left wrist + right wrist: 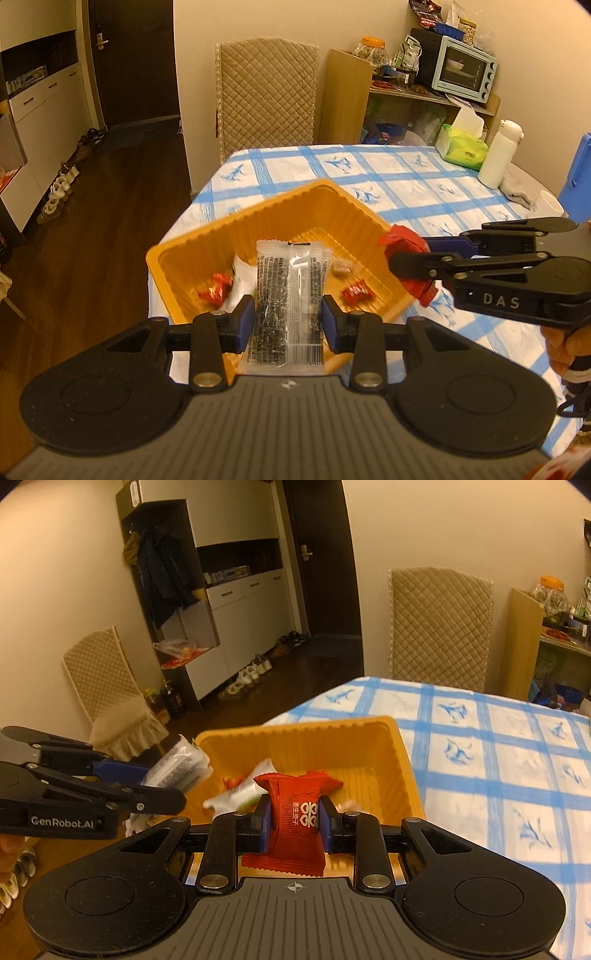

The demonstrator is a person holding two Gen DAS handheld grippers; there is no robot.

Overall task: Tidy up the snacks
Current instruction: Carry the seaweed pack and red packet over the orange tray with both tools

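An orange plastic tray (295, 206) stands on the blue-checked table near its corner; it also shows in the right wrist view (402, 760). It holds small red candies (354, 291), a white packet (240, 284) and a pale snack. My left gripper (288, 317) is shut on a clear packet with dark contents (288, 295), held over the tray's near side. My right gripper (293, 819) is shut on a red wrapped snack (295, 812), held above the tray's right rim; it shows in the left wrist view (406, 258).
A tissue pack (465, 147), a white bottle (498, 155) and a white cup (550, 203) stand at the table's far right. A quilted chair (266, 92) stands behind the table. A shelf with a toaster oven (465, 70) is at the back.
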